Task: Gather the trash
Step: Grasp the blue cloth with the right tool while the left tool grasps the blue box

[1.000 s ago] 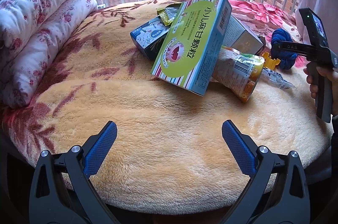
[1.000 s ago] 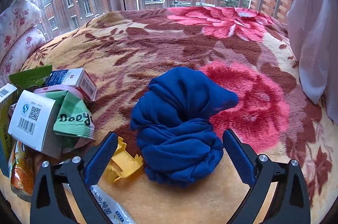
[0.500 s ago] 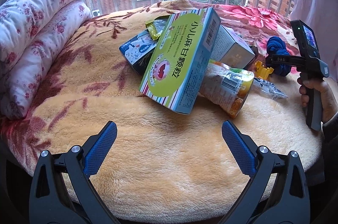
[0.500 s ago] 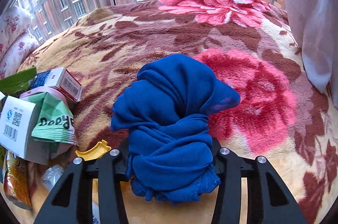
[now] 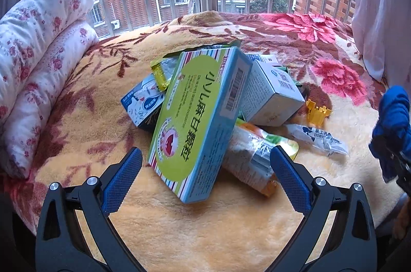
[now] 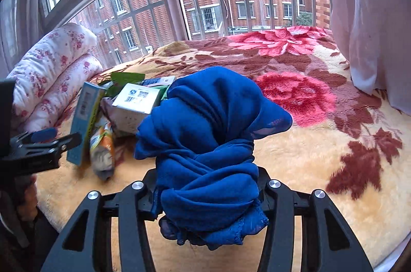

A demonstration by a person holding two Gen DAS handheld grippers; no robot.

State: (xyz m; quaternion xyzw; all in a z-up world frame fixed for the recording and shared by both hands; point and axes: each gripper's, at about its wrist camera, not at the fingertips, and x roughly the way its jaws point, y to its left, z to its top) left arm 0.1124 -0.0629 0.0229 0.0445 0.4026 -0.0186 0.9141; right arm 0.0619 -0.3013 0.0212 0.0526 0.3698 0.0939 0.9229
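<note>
My right tool [image 6: 205,192] is clenched on the knotted blue cloth bundle [image 6: 208,143], lifted clear of the plush floral blanket [image 6: 321,156]. It is soft, so I should grip firmly through the twisted middle. My left tool [image 5: 205,169], its fingers spread apart, faces the glossy green-and-blue cardboard box [image 5: 200,118] leaning on crinkly foil packets [image 5: 254,153]; I should take its rigid edges squarely.

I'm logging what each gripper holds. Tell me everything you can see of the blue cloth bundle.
The blue cloth is a deep blue, thin, soft fabric, twisted and knotted into a tall bundle with a lace-like hem at the bottom. The right gripper is shut on its lower part and holds it upright above the floral blanket, apart from the trash pile. In the left wrist view it shows at the right edge.
</note>
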